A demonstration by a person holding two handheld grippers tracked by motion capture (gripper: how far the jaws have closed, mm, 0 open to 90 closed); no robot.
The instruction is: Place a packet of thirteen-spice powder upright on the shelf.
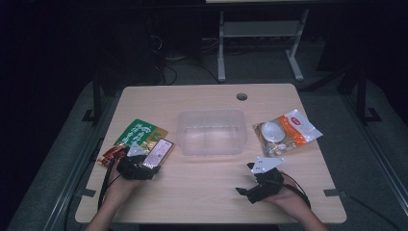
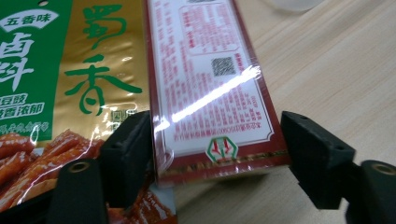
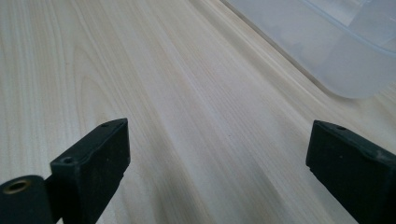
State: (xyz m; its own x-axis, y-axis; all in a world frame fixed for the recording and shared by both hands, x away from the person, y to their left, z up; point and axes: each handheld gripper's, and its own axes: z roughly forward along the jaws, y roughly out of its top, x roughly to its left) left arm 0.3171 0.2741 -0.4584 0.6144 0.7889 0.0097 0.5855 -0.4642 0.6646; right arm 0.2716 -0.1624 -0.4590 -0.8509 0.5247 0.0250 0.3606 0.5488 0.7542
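A flat snack packet with a red border and a white printed label (image 2: 210,93) lies on the wooden table, partly over a green and gold packet (image 2: 70,70). My left gripper (image 2: 217,154) grips its near end, one black pad against each long edge. In the high view this gripper (image 1: 151,162) sits at the table's left, at the packet (image 1: 161,150). My right gripper (image 3: 217,154) stands open over bare wood, nothing between its pads, with the corner of a clear plastic container (image 3: 336,51) ahead to the right. The high view has it (image 1: 245,179) at the front right.
The clear container (image 1: 211,113) stands at the table's middle. A white and orange packet (image 1: 288,130) lies to its right. The green packet (image 1: 142,131) and a small red wrapper (image 1: 109,155) lie at the left. A cable hole (image 1: 241,96) is near the far edge.
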